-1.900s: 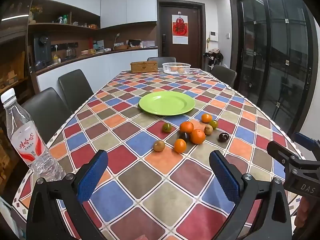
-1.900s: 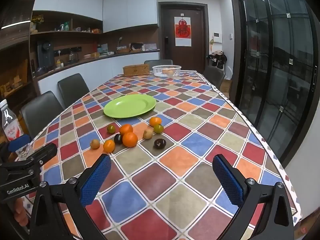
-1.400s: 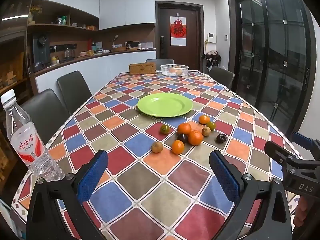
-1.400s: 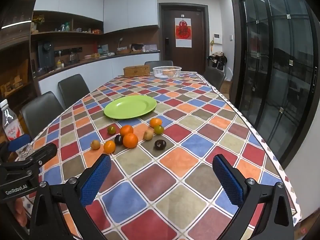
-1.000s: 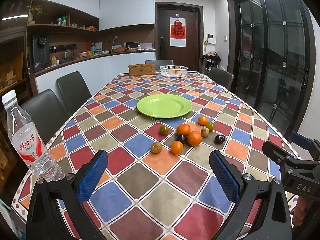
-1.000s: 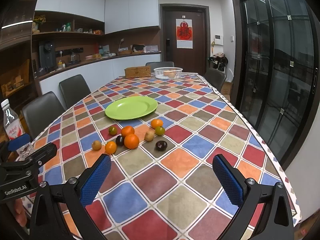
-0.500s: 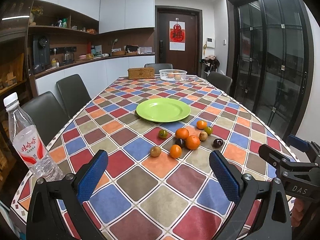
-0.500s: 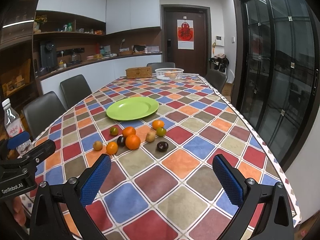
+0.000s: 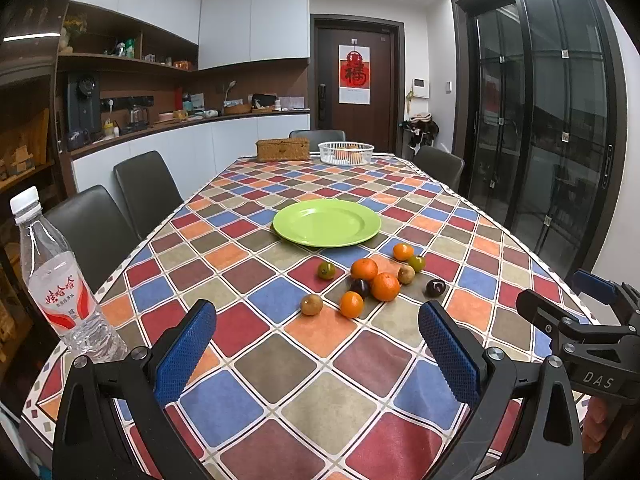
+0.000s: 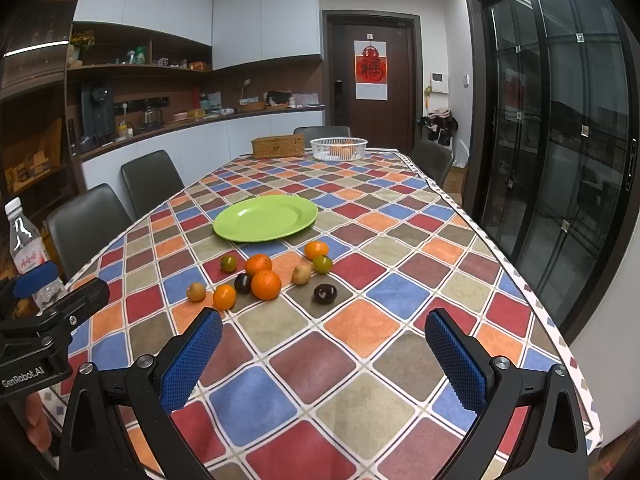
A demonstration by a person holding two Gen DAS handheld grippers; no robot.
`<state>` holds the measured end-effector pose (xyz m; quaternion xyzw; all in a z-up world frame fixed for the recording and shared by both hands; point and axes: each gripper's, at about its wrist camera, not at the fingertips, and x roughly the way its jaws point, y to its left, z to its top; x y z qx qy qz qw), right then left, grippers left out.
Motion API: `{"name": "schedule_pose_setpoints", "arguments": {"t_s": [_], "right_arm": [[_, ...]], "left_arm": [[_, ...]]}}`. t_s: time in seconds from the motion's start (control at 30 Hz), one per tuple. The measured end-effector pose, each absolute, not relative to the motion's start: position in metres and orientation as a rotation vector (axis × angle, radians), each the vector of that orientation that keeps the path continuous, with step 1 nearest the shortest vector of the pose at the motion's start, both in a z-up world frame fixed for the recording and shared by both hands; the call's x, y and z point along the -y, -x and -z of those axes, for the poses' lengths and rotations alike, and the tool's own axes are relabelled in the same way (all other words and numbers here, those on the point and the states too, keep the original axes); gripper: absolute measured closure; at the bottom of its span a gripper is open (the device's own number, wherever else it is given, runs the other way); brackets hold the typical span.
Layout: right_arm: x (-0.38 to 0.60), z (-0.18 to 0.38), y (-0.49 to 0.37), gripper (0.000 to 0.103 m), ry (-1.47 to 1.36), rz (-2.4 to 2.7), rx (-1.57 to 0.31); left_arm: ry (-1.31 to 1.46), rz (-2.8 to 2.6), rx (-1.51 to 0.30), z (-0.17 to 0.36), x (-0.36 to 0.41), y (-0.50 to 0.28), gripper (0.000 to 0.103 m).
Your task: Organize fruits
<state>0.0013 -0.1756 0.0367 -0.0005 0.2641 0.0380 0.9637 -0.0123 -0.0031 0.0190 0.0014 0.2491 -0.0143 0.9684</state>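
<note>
Several small fruits lie in a loose cluster on the checkered tablecloth: oranges [image 9: 385, 286] [image 10: 266, 284], dark plums [image 9: 435, 287] [image 10: 325, 293], green and tan fruits [image 9: 311, 304] [image 10: 196, 291]. An empty green plate [image 9: 326, 222] [image 10: 265, 217] sits just beyond them. My left gripper [image 9: 316, 354] is open and empty, held above the near table end, short of the fruits. My right gripper [image 10: 324, 356] is open and empty, also short of the fruits. Each gripper shows at the edge of the other's view.
A water bottle [image 9: 60, 280] [image 10: 28, 252] stands at the near left table corner. A white basket [image 9: 346, 153] holding fruit and a wicker box [image 9: 282, 149] sit at the far end. Dark chairs [image 9: 144, 190] line the left side. Glass doors stand at the right.
Both grippers have risen and drawn back slightly, so the fruits and plate sit a little farther off. Both stay open. Nothing on the table has moved.
</note>
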Motion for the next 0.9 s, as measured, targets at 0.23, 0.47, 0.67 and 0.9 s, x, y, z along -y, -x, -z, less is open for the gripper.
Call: {"name": "schedule_pose_setpoints", "arguments": {"t_s": [0.23, 0.47, 0.67, 0.9], "right_arm": [[0.1759, -0.0361, -0.0011, 0.0, 0.001, -0.077, -0.533], [0.1736, -0.0387, -0.0003, 0.0, 0.003, -0.077, -0.532], [0.1718, -0.0419, -0.0006, 0.0, 0.002, -0.077, -0.538], [0.1703, -0.041, -0.0065, 0.0, -0.002, -0.08, -0.554]], "left_arm": [[-0.004, 0.028, -0.501, -0.0185, 0.0032, 0.0126, 0.0], [-0.003, 0.029, -0.502, -0.0177, 0.0034, 0.0129, 0.0], [-0.003, 0.027, -0.507, -0.0202, 0.0028, 0.0126, 0.0], [0.0, 0.025, -0.519, -0.0198, 0.0021, 0.0083, 0.0]]}}
